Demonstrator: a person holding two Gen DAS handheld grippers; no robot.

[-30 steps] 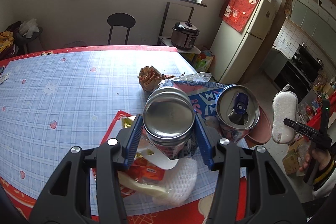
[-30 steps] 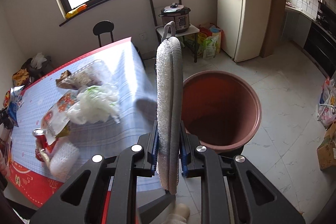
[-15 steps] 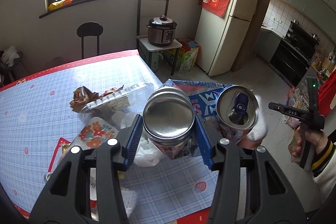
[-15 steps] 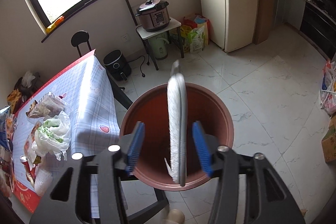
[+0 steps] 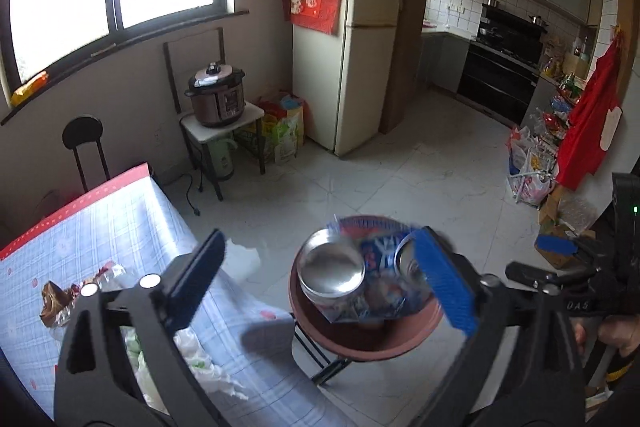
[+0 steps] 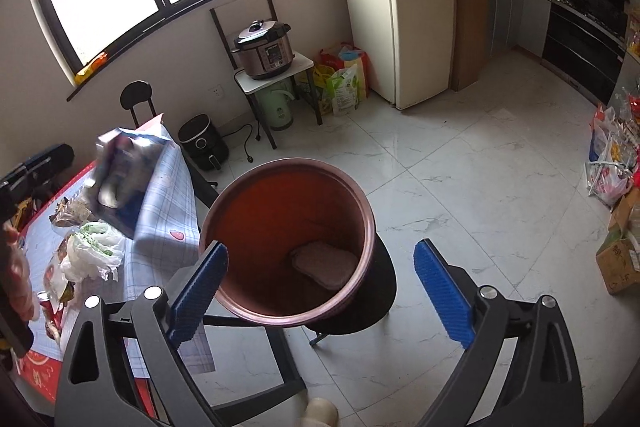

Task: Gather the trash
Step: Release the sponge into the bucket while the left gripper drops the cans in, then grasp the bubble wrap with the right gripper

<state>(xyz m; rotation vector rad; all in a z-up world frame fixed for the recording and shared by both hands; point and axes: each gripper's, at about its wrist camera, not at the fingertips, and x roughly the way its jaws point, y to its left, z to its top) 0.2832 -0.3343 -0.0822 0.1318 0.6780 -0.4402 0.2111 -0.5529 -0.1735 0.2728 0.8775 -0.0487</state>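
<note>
the left gripper (image 5: 320,281) is seen opening, blurred cans (image 5: 332,269) apparently loose above the brown bin (image 6: 288,243). the right gripper (image 6: 320,291) is opening, nothing gripped

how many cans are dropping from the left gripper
2, both between the opening fingers of the left gripper above the bin: one can bottom-up on the left, the other can on the right, with a blue packet between them. More could be hidden behind.

Left gripper (image 5: 320,279): jaws opening, over brown bin (image 5: 416,341); two cans (image 5: 332,269) and snack bag (image 5: 380,291) loose between them, blurred.
</note>
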